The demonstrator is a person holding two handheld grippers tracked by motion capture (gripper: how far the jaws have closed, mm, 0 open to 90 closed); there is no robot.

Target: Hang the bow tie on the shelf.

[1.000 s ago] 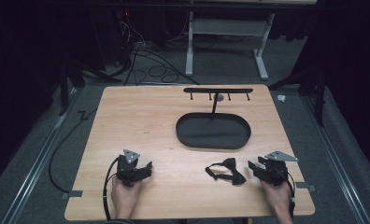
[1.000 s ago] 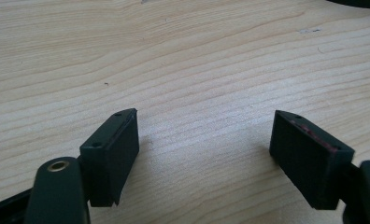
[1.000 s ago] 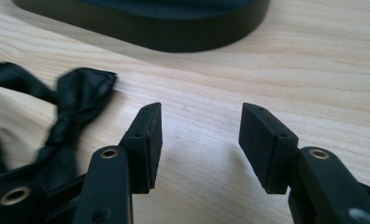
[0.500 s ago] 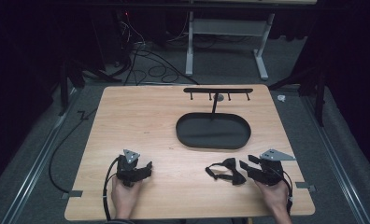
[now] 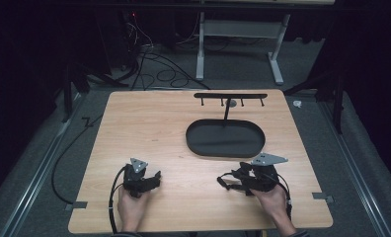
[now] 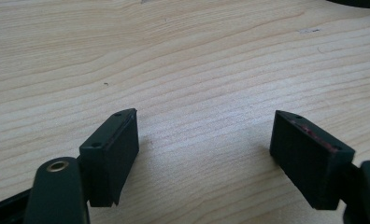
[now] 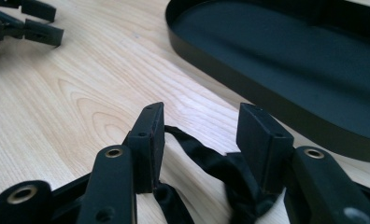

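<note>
We work at a pale wooden surface, a gripper in each hand, and the business in hand is a black strap that lies crumpled near the front edge, toward the front right corner. Our right gripper straddles it: the jaws stand parted on either side of a raised fold of the strap, the fabric running between them, and they have not closed on it yet. We judge this to be the approach to a pick-up, with the jaws lowered close to the wood so that they can pinch the fold where it rises. From above, the strap trails out to the left of the right gripper, just short of the oval black tray.

That tray sits right of centre, and from its rear side a thin post carries a black hook rail toward the back edge. We take it that the strap is bound for one of these, tray or hook, though we cannot tell which.

Our left gripper rests near the front edge, left of centre and well apart from the strap. Its jaws are spread wide over bare wood with nothing between them, parked out of the way.
</note>
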